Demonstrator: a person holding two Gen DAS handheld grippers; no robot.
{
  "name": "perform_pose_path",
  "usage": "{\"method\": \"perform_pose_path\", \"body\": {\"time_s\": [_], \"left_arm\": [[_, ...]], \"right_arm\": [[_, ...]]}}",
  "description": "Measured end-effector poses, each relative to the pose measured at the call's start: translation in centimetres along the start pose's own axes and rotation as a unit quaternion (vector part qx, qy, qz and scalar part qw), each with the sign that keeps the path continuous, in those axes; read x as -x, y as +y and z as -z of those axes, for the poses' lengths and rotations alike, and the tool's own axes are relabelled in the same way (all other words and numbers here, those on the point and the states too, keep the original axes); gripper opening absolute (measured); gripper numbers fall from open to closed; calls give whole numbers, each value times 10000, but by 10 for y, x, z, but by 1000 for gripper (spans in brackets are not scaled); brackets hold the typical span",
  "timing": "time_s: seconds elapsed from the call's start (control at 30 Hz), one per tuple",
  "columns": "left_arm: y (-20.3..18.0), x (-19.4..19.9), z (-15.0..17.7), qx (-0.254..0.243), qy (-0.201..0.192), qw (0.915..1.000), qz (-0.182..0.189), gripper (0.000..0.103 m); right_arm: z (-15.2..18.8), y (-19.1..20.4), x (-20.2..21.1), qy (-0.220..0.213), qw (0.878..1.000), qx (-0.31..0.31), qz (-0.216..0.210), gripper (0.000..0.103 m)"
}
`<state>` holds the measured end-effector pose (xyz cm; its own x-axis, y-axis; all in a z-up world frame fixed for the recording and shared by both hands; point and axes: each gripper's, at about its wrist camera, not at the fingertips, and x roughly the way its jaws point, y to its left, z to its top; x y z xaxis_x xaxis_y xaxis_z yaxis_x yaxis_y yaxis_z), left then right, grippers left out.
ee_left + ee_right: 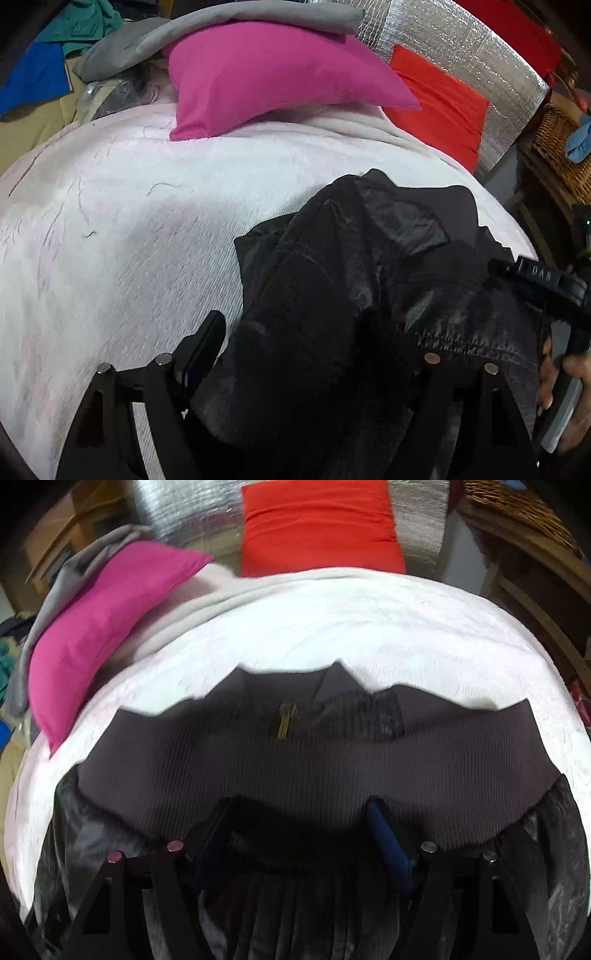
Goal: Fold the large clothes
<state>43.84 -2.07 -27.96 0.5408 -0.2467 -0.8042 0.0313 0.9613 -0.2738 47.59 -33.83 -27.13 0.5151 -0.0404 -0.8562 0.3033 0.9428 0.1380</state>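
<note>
A large black jacket lies bunched on the white bedspread. In the left wrist view it drapes over my left gripper; the left finger shows, the right one is hidden under cloth, and the jaws stand wide apart. In the right wrist view the jacket's ribbed dark grey hem with a brass zipper lies spread ahead. My right gripper is open, with its fingers over the hem. The right gripper's body also shows at the right edge of the left wrist view.
A pink pillow and a red pillow lie at the bed's far end against a silver foil panel. Grey cloth lies over the pink pillow. A wicker basket stands at right. Clothes pile at left.
</note>
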Motion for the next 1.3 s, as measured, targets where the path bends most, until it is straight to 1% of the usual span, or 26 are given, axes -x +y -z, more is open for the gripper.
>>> {"method": "perform_pose_path", "body": {"time_s": [0.07,0.13,0.17,0.2,0.23,0.27,0.33,0.4,0.43,0.47,0.57,0.67,0.7,0.77,0.83,0.87,0.9,0.93,0.97,1.0,1.1,1.13,1.17,1.2,1.23,1.3], "left_arm": [[2,-4,-1,96,59,9999,15,83],[4,-1,-1,174,71,9998,23,83],[3,0,-1,171,61,9998,10,83],[3,2,-1,161,48,9999,-6,83],[3,2,0,154,42,9999,-30,83],[2,3,1,149,38,9999,-45,83],[2,2,1,140,36,9999,-54,83],[3,3,2,152,31,9999,-40,83],[3,4,2,152,23,9999,-40,83],[3,4,2,142,18,9999,-44,83],[2,7,4,46,-15,10000,-73,83],[1,8,6,-35,9,10000,-56,83],[1,8,6,-66,23,10000,-38,83],[0,7,7,-105,44,9999,-12,83],[0,8,5,-111,105,9999,55,83],[1,9,4,-103,139,9998,117,83],[3,12,1,-77,134,9996,229,83],[5,16,-2,-44,52,9995,312,83],[7,22,-5,-8,-93,9993,369,83],[9,31,-9,6,-292,9989,380,83],[13,45,-18,-9,-597,9979,268,83],[14,46,-19,9,-615,9978,254,83],[16,45,-21,43,-589,9979,256,83],[18,42,-23,122,-485,9984,253,83],[21,38,-24,210,-369,9988,230,83],[26,31,-27,462,-132,9987,177,83]], "right_arm": [[-1,-4,1,-57,9998,-206,-43,77],[-2,-7,12,-102,9991,-414,-79,76],[-3,-8,21,-208,9978,-560,-273,76],[-4,-7,32,-331,9958,-603,-604,76],[-4,-3,39,-358,9948,-536,-795,76],[-4,4,46,-334,9947,-367,-899,75],[0,19,57,-341,9936,-25,-1072,66],[2,35,55,-140,9900,118,-1399,45],[5,47,47,39,9874,131,-1575,40],[7,52,42,144,9863,153,-1636,37],[7,70,20,317,9883,222,-1478,37],[-8,68,-3,481,9874,-202,-1494,37],[-14,67,-7,497,9869,-259,-1510,37],[-26,68,-11,413,9903,-241,-1306,35],[-35,69,-15,343,9934,-282,-1054,35],[-37,63,-14,318,9927,-409,-1092,35],[-38,54,-11,271,9893,-597,-1304,35],[-38,50,-10,196,9863,-742,-1460,35],[-36,39,-2,86,9844,-877,-1525,38],[-36,29,6,-53,9835,-1003,-1508,38],[-34,-10,33,-331,9777,-1259,-1648,39],[-33,-24,43,-375,9776,-1282,-1630,46],[-32,-36,51,-376,9787,-1280,-1558,60],[-31,-56,63,-402,9807,-1276,-1425,70],[-31,-70,72,-476,9817,-1292,-1315,70],[-32,-109,87,-680,9822,-1477,-941,71]]}}
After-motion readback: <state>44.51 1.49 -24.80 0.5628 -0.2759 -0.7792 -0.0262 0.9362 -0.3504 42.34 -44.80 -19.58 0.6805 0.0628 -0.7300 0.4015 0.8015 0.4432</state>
